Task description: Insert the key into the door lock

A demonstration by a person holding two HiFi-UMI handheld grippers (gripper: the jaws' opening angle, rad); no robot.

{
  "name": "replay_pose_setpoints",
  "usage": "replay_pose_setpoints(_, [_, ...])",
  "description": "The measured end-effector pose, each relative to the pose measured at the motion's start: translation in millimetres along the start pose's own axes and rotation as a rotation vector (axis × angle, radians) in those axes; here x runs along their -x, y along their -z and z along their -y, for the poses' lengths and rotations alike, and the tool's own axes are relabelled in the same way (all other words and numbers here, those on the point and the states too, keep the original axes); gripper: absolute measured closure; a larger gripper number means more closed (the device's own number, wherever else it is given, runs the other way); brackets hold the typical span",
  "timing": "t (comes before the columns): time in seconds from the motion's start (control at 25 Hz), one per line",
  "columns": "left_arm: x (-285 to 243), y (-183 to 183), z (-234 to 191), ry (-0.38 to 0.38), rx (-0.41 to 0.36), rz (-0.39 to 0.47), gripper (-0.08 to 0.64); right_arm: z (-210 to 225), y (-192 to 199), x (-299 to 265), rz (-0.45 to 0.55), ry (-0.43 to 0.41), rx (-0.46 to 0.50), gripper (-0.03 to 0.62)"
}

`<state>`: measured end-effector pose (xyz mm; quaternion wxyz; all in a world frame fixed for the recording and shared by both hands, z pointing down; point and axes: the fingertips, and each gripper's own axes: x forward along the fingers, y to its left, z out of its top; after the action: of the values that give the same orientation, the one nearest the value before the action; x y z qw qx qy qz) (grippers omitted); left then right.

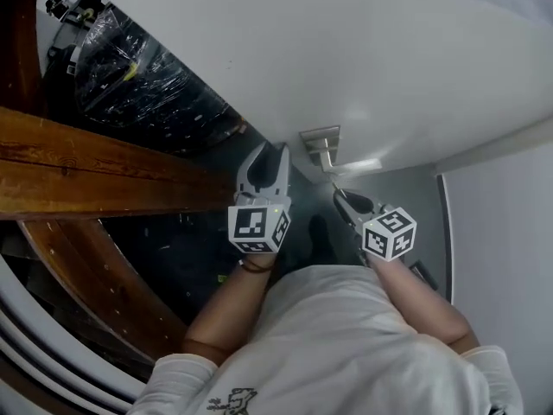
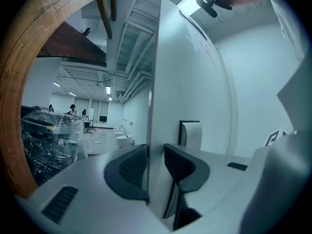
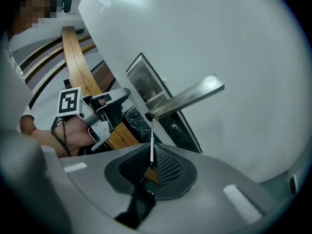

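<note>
Since the key point(image 3: 152, 143) is a thin, stiff, light metal blade, it will likely twist or slip if pushed off-axis. The right tongs point(image 3: 152, 159) are closed on its lower end, which seems the right hold. At the centre of the right gripper view, its tip stands just under the near end of the lever handle point(image 3: 187, 97), left of the keyhole point(image 3: 174, 127). The left tongs point(image 2: 156, 160) are clamped on the door edge point(image 2: 154, 126). Room under the handle looks tight, and a wooden beam point(image 1: 86, 167) crowds the left.
</note>
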<state>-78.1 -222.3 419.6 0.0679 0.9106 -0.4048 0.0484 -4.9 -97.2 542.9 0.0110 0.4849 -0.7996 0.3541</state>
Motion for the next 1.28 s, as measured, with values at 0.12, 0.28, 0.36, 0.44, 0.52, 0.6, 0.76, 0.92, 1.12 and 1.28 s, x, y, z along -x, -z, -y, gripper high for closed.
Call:
replay_pose_setpoints(0.12, [-1, 0, -1, 0.021, 0.004, 0.007, 0.462, 7, 11, -12, -0.004, 0.004, -0.058, 0.566])
replay_pose_setpoints(0.28, [-3, 0, -2, 0.026, 0.015, 0.014, 0.462, 23, 19, -24, 0.019, 0.011, -0.172, 0.566])
replay_pose_setpoints(0.36, [-4, 0, -2, 0.035, 0.018, 0.011, 0.462, 30, 18, -28, 0.040, 0.015, -0.224, 0.566])
replay_pose_setpoints(0.44, [-4, 0, -3, 0.043, 0.011, 0.004, 0.462, 34, 16, -33, 0.056, 0.015, -0.255, 0.566])
replay_pose_setpoints(0.52, [-4, 0, -3, 0.048, 0.002, 0.003, 0.462, 37, 14, -36, 0.066, 0.017, -0.270, 0.566])
replay_pose_setpoints(0.6, [-4, 0, -2, 0.052, -0.004, 0.000, 0.462, 40, 13, -39, 0.075, 0.022, -0.283, 0.566])
replay_pose_setpoints(0.76, [-5, -3, -1, 0.058, 0.000, -0.015, 0.462, 44, 11, -42, 0.088, 0.018, -0.316, 0.566])
replay_pose_setpoints(0.92, [-5, -3, -2, 0.058, 0.003, -0.019, 0.462, 43, 12, -47, 0.082, -0.002, -0.346, 0.566])
replay_pose_setpoints(1.12, [-5, -3, -1, 0.057, 0.001, -0.023, 0.463, 40, 16, -50, 0.084, -0.025, -0.404, 0.568])
replay_pose_setpoints(1.28, [-4, -3, -1, 0.053, 0.000, -0.024, 0.463, 39, 21, -51, 0.075, -0.033, -0.433, 0.567])
